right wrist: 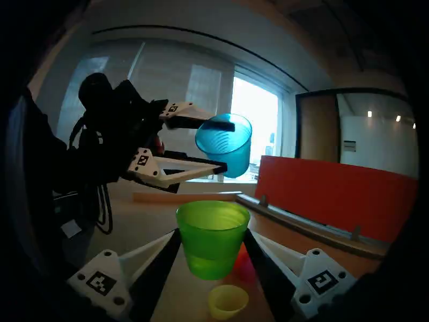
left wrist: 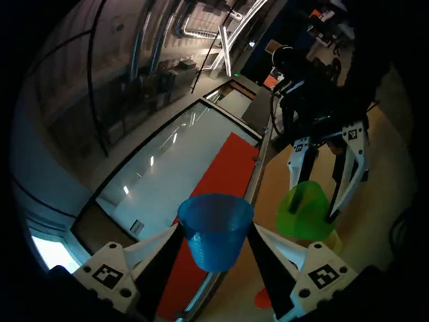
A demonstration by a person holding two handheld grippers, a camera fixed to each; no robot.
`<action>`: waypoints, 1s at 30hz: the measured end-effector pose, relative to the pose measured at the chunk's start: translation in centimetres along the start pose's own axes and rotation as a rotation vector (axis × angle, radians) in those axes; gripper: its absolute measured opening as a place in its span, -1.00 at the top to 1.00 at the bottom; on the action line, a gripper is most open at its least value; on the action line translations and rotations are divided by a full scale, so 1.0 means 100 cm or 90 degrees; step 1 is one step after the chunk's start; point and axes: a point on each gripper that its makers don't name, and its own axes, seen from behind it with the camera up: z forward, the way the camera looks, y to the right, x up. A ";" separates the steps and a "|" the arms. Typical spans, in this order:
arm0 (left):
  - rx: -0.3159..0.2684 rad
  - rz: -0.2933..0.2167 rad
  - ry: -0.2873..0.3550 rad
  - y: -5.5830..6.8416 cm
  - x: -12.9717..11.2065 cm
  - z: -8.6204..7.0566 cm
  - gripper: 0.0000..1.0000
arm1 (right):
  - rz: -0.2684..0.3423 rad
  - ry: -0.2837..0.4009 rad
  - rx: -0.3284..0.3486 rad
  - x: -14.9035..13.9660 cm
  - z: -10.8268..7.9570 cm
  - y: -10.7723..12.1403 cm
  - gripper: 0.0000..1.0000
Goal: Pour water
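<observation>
In the left gripper view a translucent blue cup (left wrist: 215,232) sits between my left gripper's (left wrist: 215,228) two fingers, which are shut on its sides. Farther off to the right, my right gripper (left wrist: 311,212) is shut on a green cup (left wrist: 304,210). In the right gripper view the green cup (right wrist: 213,239) stands upright in my right gripper (right wrist: 213,233). Its lower part looks darker, and I cannot tell whether that is water. Above and beyond it, my left gripper (right wrist: 228,147) holds the blue cup (right wrist: 224,140), slightly tilted, with one finger above and one below.
A small yellow cup (right wrist: 227,301) and a red object (right wrist: 245,266) sit on the wooden table (right wrist: 161,225) below the green cup. An orange-red panel (right wrist: 338,193) with a metal rail (right wrist: 300,221) borders the table. A bright window (right wrist: 254,123) lies behind.
</observation>
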 end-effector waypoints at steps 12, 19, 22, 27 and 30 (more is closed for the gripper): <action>0.000 -0.126 0.000 -0.010 0.000 -0.004 -0.66 | -0.001 0.005 0.000 0.006 -0.001 0.000 -0.74; 0.004 -0.212 -0.017 -0.014 -0.011 0.000 -0.66 | 0.000 0.008 -0.001 0.009 -0.002 0.000 -0.74; 0.007 -0.241 -0.028 -0.015 -0.016 0.001 -0.66 | 0.000 0.009 -0.001 0.009 -0.002 0.001 -0.74; 0.006 -0.281 -0.038 -0.014 -0.021 0.002 -0.66 | 0.000 0.009 -0.002 0.010 -0.002 0.002 -0.74; 0.002 -0.306 -0.038 -0.012 -0.021 0.002 -0.65 | 0.000 0.010 -0.002 0.010 -0.002 0.002 -0.74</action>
